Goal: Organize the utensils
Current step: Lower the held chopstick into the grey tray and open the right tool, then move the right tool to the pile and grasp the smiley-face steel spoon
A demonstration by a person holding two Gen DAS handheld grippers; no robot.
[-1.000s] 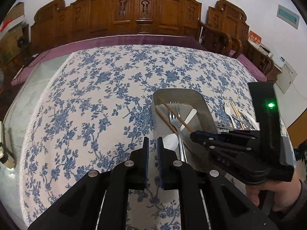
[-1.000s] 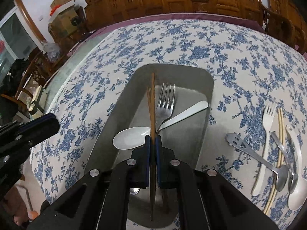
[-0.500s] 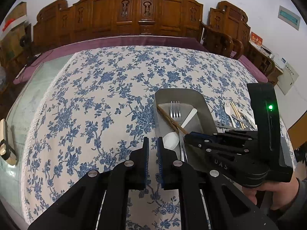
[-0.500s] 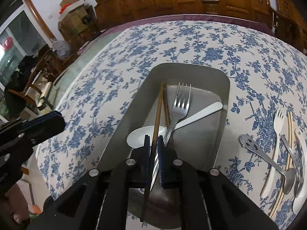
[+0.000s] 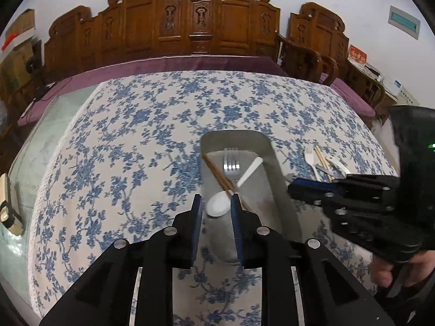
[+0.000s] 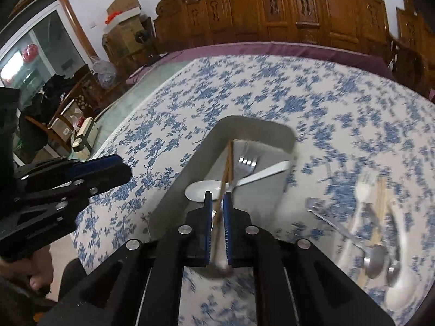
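1. Because the metal tray sits near the table edge, I risk knocking it off if my right gripper drags across it.
2. With its fingers parted only narrowly around the wooden chopsticks lying in the tray, these could snag and flick out.
3. Crossing the steel fork and white spoon, they may shift both.
4. My left gripper hangs released, holding nothing, close enough to collide.

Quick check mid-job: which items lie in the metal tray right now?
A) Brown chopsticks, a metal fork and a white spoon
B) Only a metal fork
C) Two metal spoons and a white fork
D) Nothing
A: the metal tray holds brown chopsticks, a metal fork and a white spoon.
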